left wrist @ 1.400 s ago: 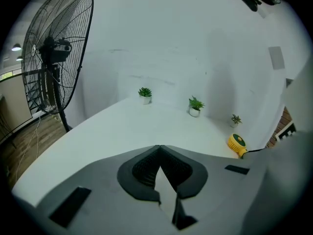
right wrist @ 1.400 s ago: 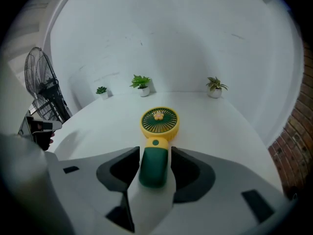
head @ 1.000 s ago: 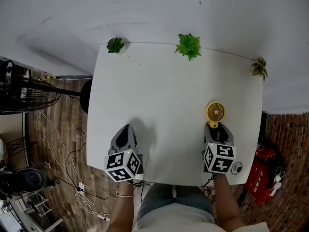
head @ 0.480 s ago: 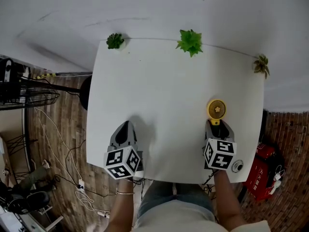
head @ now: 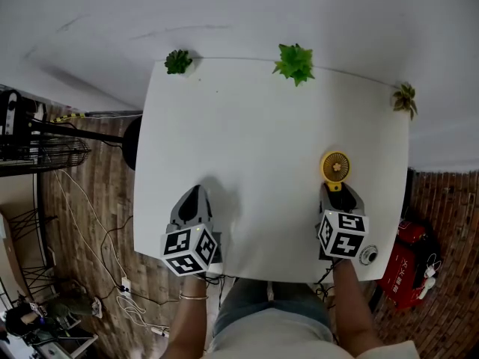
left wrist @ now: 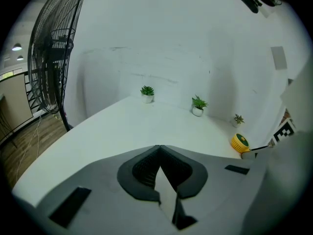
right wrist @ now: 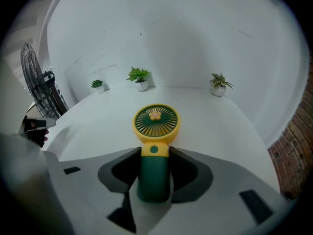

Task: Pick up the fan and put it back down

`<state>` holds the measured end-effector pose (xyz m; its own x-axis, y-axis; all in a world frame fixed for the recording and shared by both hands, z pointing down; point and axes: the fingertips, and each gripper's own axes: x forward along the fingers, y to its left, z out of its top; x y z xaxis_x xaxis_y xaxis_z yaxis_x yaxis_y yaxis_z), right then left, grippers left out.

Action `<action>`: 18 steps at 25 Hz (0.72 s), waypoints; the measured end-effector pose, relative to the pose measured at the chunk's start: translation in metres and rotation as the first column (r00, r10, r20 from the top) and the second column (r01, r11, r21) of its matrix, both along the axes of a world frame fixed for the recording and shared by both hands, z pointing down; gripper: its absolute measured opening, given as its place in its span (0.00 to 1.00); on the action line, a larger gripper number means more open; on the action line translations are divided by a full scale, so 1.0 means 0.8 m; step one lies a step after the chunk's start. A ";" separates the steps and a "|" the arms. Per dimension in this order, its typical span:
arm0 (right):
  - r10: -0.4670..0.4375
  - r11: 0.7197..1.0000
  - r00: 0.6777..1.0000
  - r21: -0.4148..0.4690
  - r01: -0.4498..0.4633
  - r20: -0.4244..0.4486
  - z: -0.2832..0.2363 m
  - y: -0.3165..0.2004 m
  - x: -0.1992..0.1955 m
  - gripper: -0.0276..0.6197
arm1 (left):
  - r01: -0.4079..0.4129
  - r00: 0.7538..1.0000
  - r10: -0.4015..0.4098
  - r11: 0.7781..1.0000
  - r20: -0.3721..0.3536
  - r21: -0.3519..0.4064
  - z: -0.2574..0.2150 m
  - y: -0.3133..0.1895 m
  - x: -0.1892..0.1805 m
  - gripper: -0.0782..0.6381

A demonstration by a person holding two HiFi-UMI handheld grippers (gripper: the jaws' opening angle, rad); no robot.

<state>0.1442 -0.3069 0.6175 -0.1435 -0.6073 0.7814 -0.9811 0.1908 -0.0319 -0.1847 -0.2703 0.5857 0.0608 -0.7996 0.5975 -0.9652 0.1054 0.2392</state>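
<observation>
Two tools sit low over the white table (head: 247,148): the left gripper (left wrist: 159,150) is pinched shut on nothing, and the right gripper (right wrist: 154,155) squeezes the fan (right wrist: 156,124) at the table's right side. The fan looks light, hard and smooth, so its green handle (right wrist: 154,180) seems the safest place to hold.

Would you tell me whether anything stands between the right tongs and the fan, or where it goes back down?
Nothing visible does. The fan sits with its handle between the jaws of the right tongs, which touch both its sides. The table around it is bare; the potted plants stand at the far edge.
</observation>
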 end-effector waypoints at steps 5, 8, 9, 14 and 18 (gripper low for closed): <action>-0.001 1.000 1.000 -0.010 0.001 0.005 0.000 -0.001 -0.001 0.32 | -0.006 1.000 0.006 1.000 -0.002 0.001 0.001 0.002 0.000 0.12; 0.008 1.000 1.000 -0.003 -0.008 0.013 -0.002 0.001 0.000 0.32 | -0.013 1.000 0.013 1.000 -0.002 0.009 -0.003 0.001 0.003 0.12; 0.007 1.000 1.000 -0.003 -0.007 0.018 -0.003 0.002 0.000 0.31 | -0.017 1.000 0.017 1.000 -0.003 0.012 -0.004 0.001 0.005 0.12; -0.002 1.000 0.999 0.020 0.001 0.033 -0.013 0.006 -0.001 0.31 | -0.031 1.000 0.031 0.999 -0.003 0.029 -0.012 0.003 0.011 0.12; 0.002 0.998 0.999 0.057 -0.004 0.033 -0.030 0.011 0.006 0.31 | -0.040 0.999 0.040 0.998 -0.004 0.040 -0.019 0.011 0.020 0.12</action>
<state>0.1490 -0.2978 0.5937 -0.1668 -0.6512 0.7404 -0.9803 0.1903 -0.0534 -0.1690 -0.2612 0.5703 0.0959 -0.8199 0.5644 -0.9673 0.0569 0.2471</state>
